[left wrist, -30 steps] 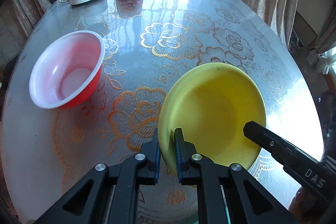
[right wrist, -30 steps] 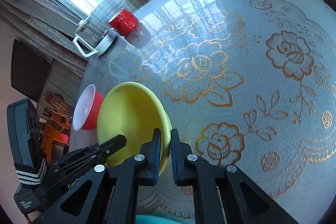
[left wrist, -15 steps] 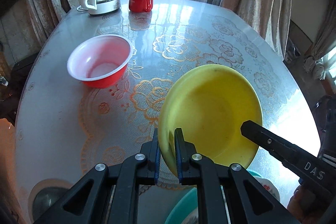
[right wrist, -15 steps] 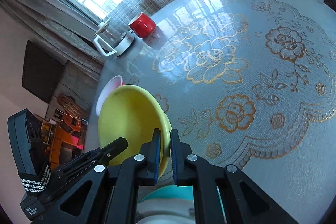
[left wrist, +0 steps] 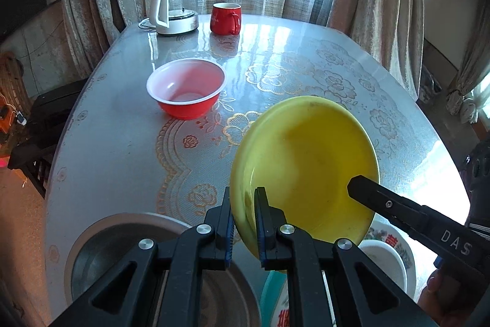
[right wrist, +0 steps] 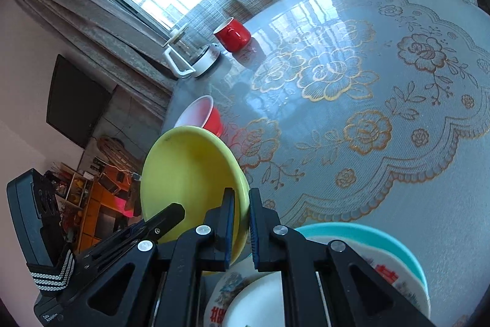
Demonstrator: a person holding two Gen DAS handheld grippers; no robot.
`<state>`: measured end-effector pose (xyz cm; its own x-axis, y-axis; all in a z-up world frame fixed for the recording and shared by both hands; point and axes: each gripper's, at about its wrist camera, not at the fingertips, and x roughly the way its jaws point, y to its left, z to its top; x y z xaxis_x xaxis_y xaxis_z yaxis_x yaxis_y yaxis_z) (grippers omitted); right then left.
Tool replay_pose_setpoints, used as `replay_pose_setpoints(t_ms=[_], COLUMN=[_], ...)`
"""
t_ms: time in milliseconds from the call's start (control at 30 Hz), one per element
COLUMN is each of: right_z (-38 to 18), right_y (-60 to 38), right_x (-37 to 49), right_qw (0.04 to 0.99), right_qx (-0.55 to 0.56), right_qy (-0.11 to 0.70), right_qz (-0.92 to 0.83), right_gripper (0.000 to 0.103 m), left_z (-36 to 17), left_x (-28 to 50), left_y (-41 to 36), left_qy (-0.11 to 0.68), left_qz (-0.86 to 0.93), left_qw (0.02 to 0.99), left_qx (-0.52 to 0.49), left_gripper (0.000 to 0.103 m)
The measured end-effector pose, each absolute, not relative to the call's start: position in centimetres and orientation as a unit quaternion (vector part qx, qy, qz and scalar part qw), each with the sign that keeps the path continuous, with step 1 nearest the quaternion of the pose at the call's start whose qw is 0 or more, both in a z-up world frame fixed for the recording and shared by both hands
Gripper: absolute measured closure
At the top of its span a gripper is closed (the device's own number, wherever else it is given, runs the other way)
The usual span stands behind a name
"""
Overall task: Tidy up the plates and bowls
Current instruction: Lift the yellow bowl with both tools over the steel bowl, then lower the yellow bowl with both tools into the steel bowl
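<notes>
Yellow plastic fills the middle of both views: a shallow yellow plate (left wrist: 306, 170), tilted and lifted clear of the table (left wrist: 116, 149), is pinched on opposite rims by both tools. The left gripper (left wrist: 244, 224) is clenched on the rim at the plate's 7 o'clock; its blue pads hide that stretch of the edge. The right gripper (right wrist: 242, 227) is clamped on the far rim, and in the left view only one of its black fingers shows, coming in from 4 o'clock.

Under the plate, a teal bowl (right wrist: 382, 238) with a white printed bowl (right wrist: 254, 293) nested in it is mostly covered by the tools, its red print cut off and unreadable. A metal dish (left wrist: 122, 238) at 8 o'clock is half hidden by the left tool's frame. A red bowl (left wrist: 186, 88) with a white inside stands at 11 o'clock, well apart; a red mug (left wrist: 225, 19) and a kettle (left wrist: 173, 8) sit at the far edge.
</notes>
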<state>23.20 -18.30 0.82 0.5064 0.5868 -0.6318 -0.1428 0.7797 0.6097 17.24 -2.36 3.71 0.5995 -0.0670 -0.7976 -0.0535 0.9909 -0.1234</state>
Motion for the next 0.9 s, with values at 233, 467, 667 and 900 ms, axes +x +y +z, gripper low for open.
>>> replay_pose_setpoints(t_ms=[233, 467, 667, 900], right_z=[0.7, 0.9, 1.5, 1.1], right_y=[-17.4, -16.3, -14.9, -11.9], right_x=[21.4, 19.9, 18.8, 17.8], right_qw=[0.826, 0.824, 0.826, 0.818], right_qx=[0.265, 0.271, 0.261, 0.240], right_qy=[0.442, 0.434, 0.427, 0.438], right_qz=[0.230, 0.242, 0.258, 0.285], right_gripper=[0.094, 0.093, 0.093, 0.093], left_z=[3.9, 4.6, 5.0, 3.8], left_x=[14.7, 12.3, 10.3, 8.6], left_y=[-1.2, -0.1, 1.7, 4.3], left_qy=[0.436, 0.421, 0.411, 0.424], left_qz=[-0.001, -0.006, -0.006, 0.015], left_qw=[0.897, 0.904, 0.908, 0.902], left_qx=[-0.072, -0.071, -0.078, -0.084], left_gripper=[0.091, 0.090, 0.090, 0.090])
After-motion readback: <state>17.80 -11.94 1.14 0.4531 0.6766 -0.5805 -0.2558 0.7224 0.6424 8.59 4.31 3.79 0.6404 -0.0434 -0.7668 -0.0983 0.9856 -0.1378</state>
